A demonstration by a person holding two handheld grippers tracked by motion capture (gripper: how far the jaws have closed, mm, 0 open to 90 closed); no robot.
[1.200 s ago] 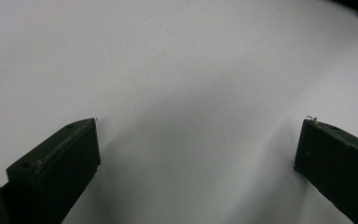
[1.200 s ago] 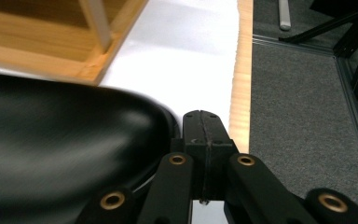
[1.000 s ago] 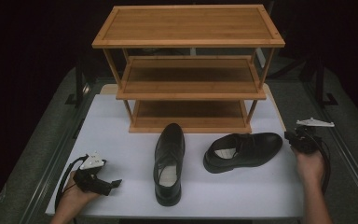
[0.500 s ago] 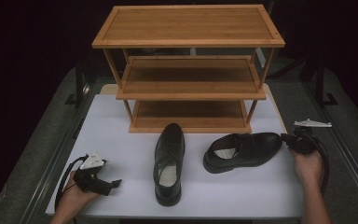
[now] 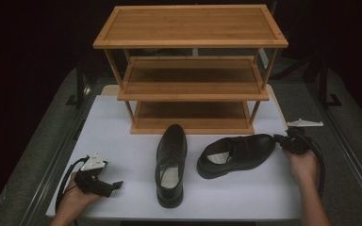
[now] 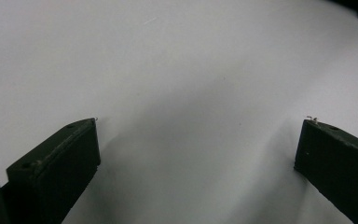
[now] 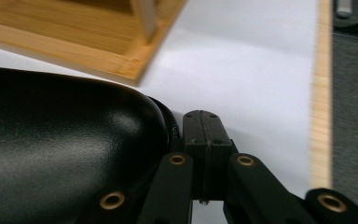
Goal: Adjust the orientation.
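a: anything new versus a second back?

b: hardly. the right gripper [image 5: 283, 140] has crept a touch toward the toe of the sideways shoe [image 5: 238, 154], and its grey plate [image 5: 305, 124] has shifted a little with it. shoes and rack sit as they did. left gripper [image 5: 115, 184] hasn't budged.

a: jaw state?

b: right: jaws pressed flat together, nothing between them. in the right gripper view the closed tips [image 7: 204, 135] sit right against the shoe's toe [image 7: 60, 149], touching or nearly, hard to say which. left: jaws spread wide over bare white table [image 6: 191, 70], holding nothing.

a: meaning for the job?

b: my guess is the shoes go on the wooden shoe rack [image 5: 191, 70]. nothing's gripped yet. closed tips at the toe read like a nudge or lining up, not a pickup. to lift, it'd need to open up first.

a: how's the shoe look, and where?

b: black glossy leather dress shoe, pale insole, lying crosswise on the table, toe pointing to the person's right, just in front of the rack's bottom shelf at its right end. its mate [image 5: 170, 165] stands just beside it on the left, toe toward the rack. smooth rounded toe, looks slippery for a pinch.
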